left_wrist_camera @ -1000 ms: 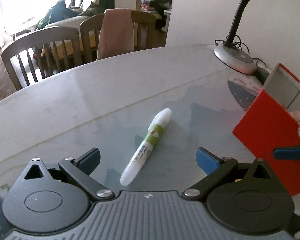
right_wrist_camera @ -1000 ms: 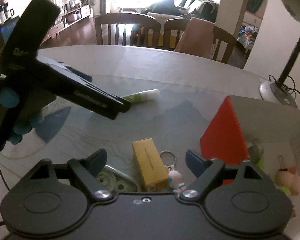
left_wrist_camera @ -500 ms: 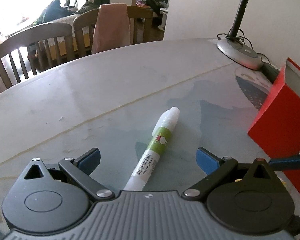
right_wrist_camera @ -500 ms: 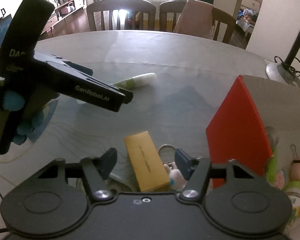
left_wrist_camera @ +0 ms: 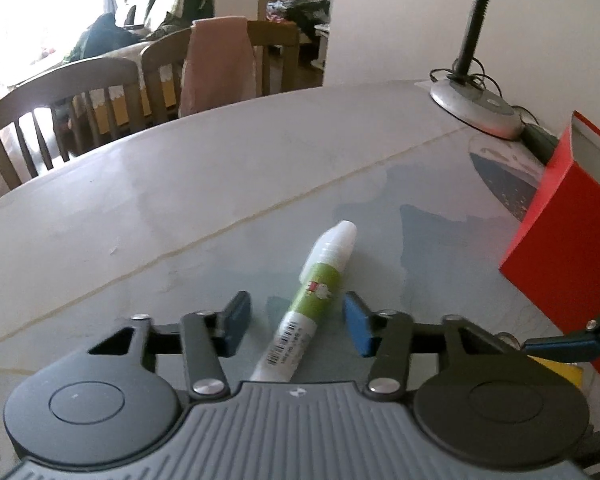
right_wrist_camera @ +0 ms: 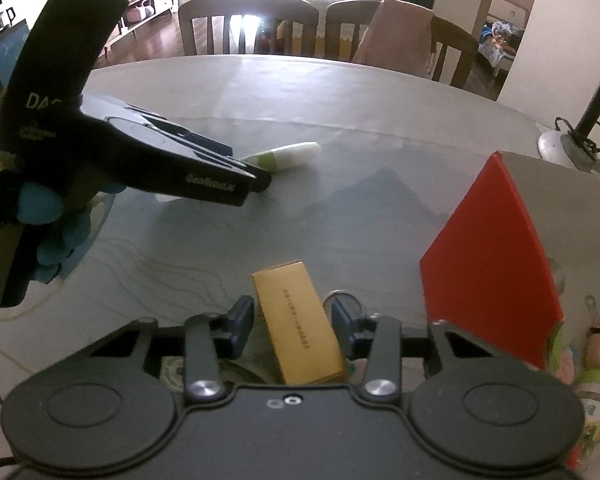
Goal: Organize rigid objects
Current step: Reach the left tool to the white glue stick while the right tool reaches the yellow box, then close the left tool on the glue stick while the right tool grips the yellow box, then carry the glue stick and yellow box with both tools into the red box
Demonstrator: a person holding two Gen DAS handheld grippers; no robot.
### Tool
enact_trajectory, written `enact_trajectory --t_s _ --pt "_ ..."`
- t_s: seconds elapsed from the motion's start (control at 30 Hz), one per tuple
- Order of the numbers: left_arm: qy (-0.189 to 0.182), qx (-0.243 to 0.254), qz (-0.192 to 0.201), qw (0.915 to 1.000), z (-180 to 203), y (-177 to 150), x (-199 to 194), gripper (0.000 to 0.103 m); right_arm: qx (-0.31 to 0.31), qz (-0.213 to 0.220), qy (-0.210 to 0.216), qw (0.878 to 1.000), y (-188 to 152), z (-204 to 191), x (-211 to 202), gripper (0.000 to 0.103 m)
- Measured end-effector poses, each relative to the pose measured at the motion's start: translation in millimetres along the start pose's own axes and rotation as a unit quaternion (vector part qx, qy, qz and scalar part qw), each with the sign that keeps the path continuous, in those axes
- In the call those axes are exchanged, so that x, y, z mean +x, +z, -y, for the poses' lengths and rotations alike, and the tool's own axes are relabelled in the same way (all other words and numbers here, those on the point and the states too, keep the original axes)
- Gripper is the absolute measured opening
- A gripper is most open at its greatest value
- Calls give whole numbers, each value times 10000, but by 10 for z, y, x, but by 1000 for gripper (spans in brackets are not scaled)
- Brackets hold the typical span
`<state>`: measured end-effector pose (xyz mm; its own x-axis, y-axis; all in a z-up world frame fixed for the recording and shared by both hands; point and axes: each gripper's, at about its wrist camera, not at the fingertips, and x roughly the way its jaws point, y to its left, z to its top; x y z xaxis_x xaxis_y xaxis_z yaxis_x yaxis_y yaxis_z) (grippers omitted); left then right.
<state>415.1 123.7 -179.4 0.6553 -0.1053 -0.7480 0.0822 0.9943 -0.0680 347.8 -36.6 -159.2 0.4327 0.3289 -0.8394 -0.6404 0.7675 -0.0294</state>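
Both black two-finger grippers point steeply down at the table, the left gripper (left_wrist_camera: pixel 296 322) with jaws just narrowed but standing clear of the white-and-green tube between them, the right gripper (right_wrist_camera: pixel 293 318) likewise narrowed around the yellow box

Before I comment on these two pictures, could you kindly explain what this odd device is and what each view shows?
There is no robot: a person holds a two-finger gripper in each hand, each carrying a fisheye camera that looks along its fingers. In the left view, the left gripper has just been closing around a white and green tube lying on the table; gaps show beside the tube, so it is not yet gripped. In the right view, the right gripper has just been closing on a yellow box, whether it presses is unclear. A red box stands open nearby, holding small toys.
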Motion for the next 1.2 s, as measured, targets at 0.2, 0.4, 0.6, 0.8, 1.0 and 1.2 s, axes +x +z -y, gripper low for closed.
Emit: enact_trajectory --t_s 0.2,0.4,0.6,0.8,1.0,1.2 --pt "35 213 19 9998 120 -11 12 25 -36 61 -108 9999 -2 -18 -26 32" --pt "96 163 -8 9998 155 -21 -29 17 89 142 -133 9998 -40 -5 -131 28" --pt "77 48 23 10000 151 -56 -166 17 281 277 -113 9992 -88 21 -316 28" --pt "32 -170 26 9998 164 -80 -377 17 500 436 -40 9978 -139 62 -554 28" --pt "-26 -326 54 9995 217 -119 -655 17 734 706 144 9947 -192 140 -834 28" --pt "-17 -414 67 9991 309 -140 -931 17 842 955 342 9913 -198 211 -1146 28"
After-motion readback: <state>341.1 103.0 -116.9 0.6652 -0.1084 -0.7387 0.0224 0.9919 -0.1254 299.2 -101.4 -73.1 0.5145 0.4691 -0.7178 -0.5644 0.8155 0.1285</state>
